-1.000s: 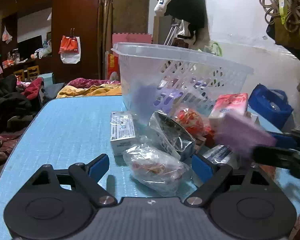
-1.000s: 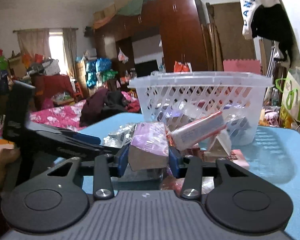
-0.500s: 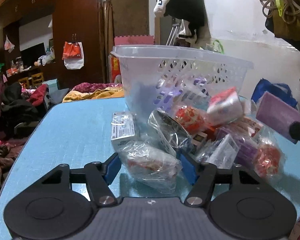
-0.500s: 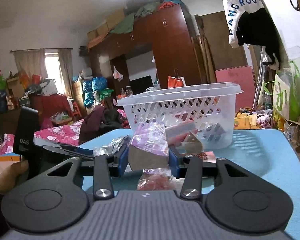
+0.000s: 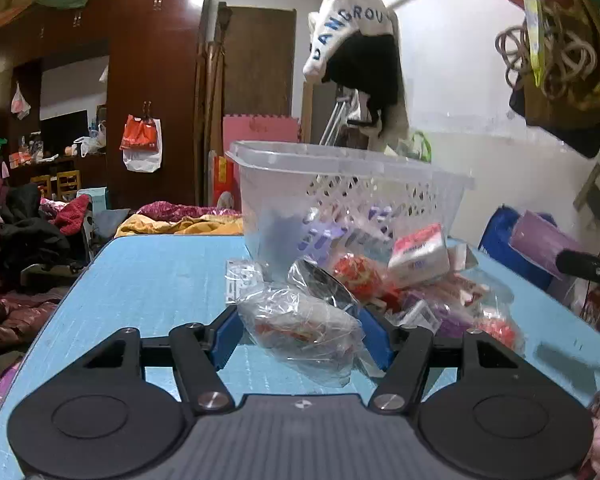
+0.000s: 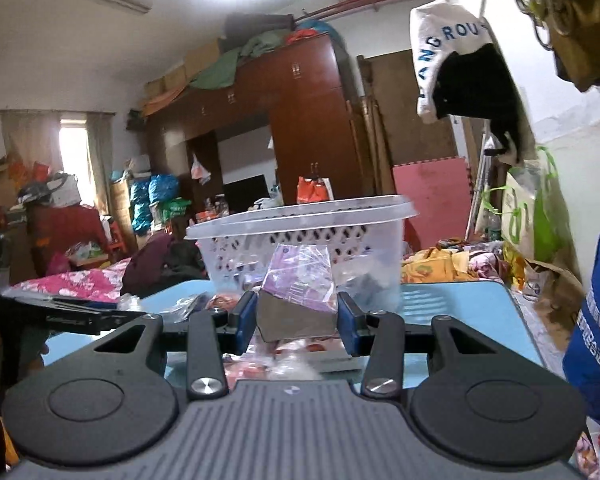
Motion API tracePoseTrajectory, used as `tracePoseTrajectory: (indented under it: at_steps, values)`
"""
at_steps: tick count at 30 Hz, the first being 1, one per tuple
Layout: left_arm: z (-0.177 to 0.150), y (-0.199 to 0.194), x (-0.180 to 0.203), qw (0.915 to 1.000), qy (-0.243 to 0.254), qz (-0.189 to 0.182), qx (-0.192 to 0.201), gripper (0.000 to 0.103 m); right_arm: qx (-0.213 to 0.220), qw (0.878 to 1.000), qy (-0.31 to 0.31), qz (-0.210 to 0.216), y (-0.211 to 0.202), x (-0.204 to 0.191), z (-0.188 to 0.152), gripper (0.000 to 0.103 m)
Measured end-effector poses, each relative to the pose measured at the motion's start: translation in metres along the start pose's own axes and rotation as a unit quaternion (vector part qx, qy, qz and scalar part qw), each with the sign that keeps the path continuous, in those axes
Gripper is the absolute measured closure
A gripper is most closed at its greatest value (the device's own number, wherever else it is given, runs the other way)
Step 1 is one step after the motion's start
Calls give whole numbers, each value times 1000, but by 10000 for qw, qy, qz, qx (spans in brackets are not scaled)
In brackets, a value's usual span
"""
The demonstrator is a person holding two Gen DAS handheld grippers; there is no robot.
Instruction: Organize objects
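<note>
Blue bench point(image 5: 148, 276) below, my left hand-held gripper point(image 5: 300, 334) clamps the clear packet point(image 5: 300, 330), my right hand-held gripper point(image 6: 296, 314) the purple pack point(image 6: 300, 284). I'd lift both above the rim of the basket point(image 6: 300, 216) ahead before letting go.

1. A white cloth garment point(image 5: 350, 28) hanging by the wall carries blue capital letters; the left wrist view shows "ANGROU", its first letter unclear.
2. In the right wrist view the same white cloth garment point(image 6: 448, 40) shows "NGROU".
3. Print on the packets is too blurred to read.
</note>
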State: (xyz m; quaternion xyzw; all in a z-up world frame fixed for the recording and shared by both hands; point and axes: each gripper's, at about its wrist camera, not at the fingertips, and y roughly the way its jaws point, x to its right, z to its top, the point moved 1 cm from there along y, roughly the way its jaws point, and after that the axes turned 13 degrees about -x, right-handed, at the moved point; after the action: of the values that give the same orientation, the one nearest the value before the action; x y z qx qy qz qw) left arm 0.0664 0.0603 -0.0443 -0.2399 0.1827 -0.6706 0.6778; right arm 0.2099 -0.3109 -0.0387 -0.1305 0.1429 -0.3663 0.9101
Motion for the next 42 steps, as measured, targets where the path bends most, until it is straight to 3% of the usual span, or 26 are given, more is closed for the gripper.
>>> tracePoseTrajectory:
  at_steps: [7,14,18,21,28,31,36,37,38,39,42]
  values:
    - [0,-12,-17,9982,-354,-250,416,36,110,9999,-56,-18,-6,-1,1,57]
    - [9,-18,-16,9972,-297,-419,536,36,187,9997,-144,95,-10,-7,8,57]
    - [42,-24,-5,9959,-157,-479,754,36,232,9989,-371,146,-6,-13,34,57]
    - [85,-16,4,9952,-86,-558,794,36,211,9979,-606,119,5,-21,64,57]
    - [179,48,14,9977,-489,-427,191,36,-436,9928,-1036,-406,76,-32,130,57]
    - [186,71,10,9965,-702,-451,-93,36,-777,9909,-962,-526,103,-28,136,57]
    - [184,84,10,9961,-717,-466,-194,35,-842,9899,-985,-566,109,-27,129,57]
    - [184,85,10,9962,-707,-469,-182,34,-874,9895,-1011,-559,110,-27,129,56]
    - [185,86,10,9968,-651,-454,-109,25,-887,9891,-1034,-551,113,-26,131,56]
    - [186,89,12,9975,-564,-416,-69,11,-850,9889,-1064,-590,115,-25,131,52]
    - [185,91,13,9985,-531,-103,-85,10,-733,9877,-1110,-819,116,-23,129,21]
